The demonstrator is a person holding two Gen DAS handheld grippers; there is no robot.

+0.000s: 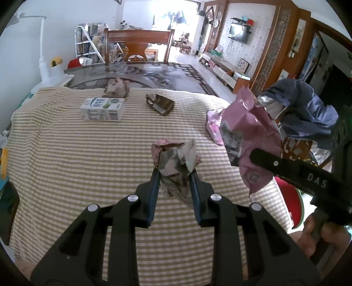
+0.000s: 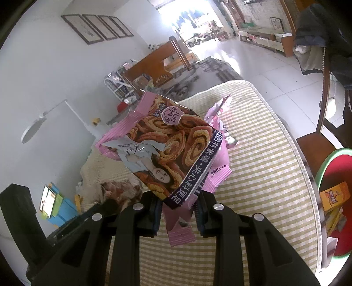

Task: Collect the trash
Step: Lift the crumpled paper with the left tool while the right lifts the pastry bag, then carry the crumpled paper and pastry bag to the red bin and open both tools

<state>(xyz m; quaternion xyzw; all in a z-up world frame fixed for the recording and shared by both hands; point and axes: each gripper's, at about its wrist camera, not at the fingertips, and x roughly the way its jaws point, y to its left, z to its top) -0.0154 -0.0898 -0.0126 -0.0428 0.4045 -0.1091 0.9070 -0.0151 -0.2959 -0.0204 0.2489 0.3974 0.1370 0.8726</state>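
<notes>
The left hand-held gripper [image 1: 175, 173] is clamped on a crumpled wrapper [image 1: 176, 158] above the striped desk [image 1: 77, 154]; the right hand-held gripper [image 2: 178, 203], marked "DAS", clamps a pink snack bag [image 2: 167, 145] near the desk's edge, "23" printed on its back.

light source: daylight from the doorway [image 1: 173, 19] behind my table, blown out white in both views
glare: reflection streaks on the glass tabletop [image 1: 154, 72] and floor tiles [image 2: 259, 63]
brightness: room evenly bright, my grippers' black bodies read dark
shadows: soft, faint on the striped cloth [image 1: 77, 154]
distortion: strong fisheye bend, black vignette corners
focus: slight softness, far room hazy
</notes>
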